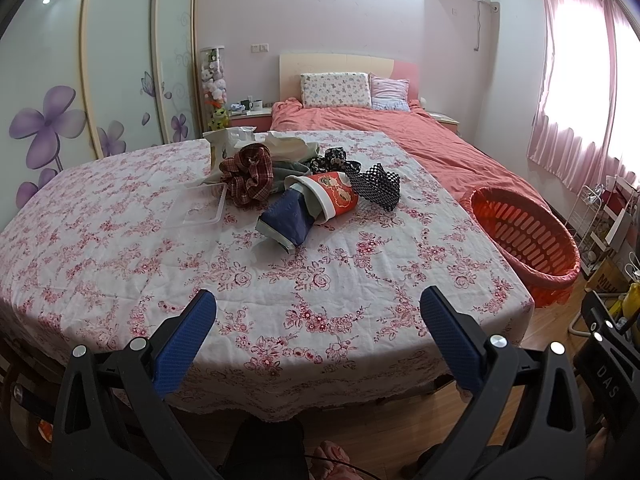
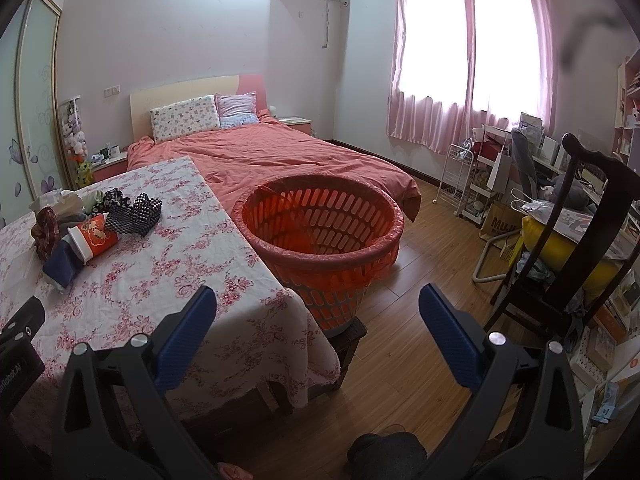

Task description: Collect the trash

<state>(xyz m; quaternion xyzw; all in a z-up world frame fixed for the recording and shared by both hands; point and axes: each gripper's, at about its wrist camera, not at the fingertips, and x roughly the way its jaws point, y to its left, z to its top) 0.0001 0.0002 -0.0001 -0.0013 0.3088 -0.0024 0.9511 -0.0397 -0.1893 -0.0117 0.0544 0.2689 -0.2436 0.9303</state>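
A heap of items lies mid-table: a red paper cup [image 1: 335, 196] on its side, a dark blue wrapper [image 1: 286, 219], a plaid scrunchie [image 1: 249, 175], a black dotted cloth [image 1: 374, 185], a clear plastic tray [image 1: 204, 204] and crumpled white bags [image 1: 260, 142]. An orange lined basket [image 2: 320, 236] stands on a stool by the table's right edge. My left gripper [image 1: 318, 312] is open over the table's near edge, short of the heap. Above the floor by the table corner, my right gripper [image 2: 318, 308] is open with nothing between its fingers. The same cup [image 2: 94, 238] shows far left in the right wrist view.
The table [image 1: 120, 272] carries a pink floral cloth. Behind it is a bed [image 2: 280, 152] with a coral cover. A dark wooden chair [image 2: 580, 248] and cluttered shelves crowd the right. Wood floor [image 2: 420, 280] lies between basket and chair. Wardrobe doors [image 1: 80, 80] stand left.
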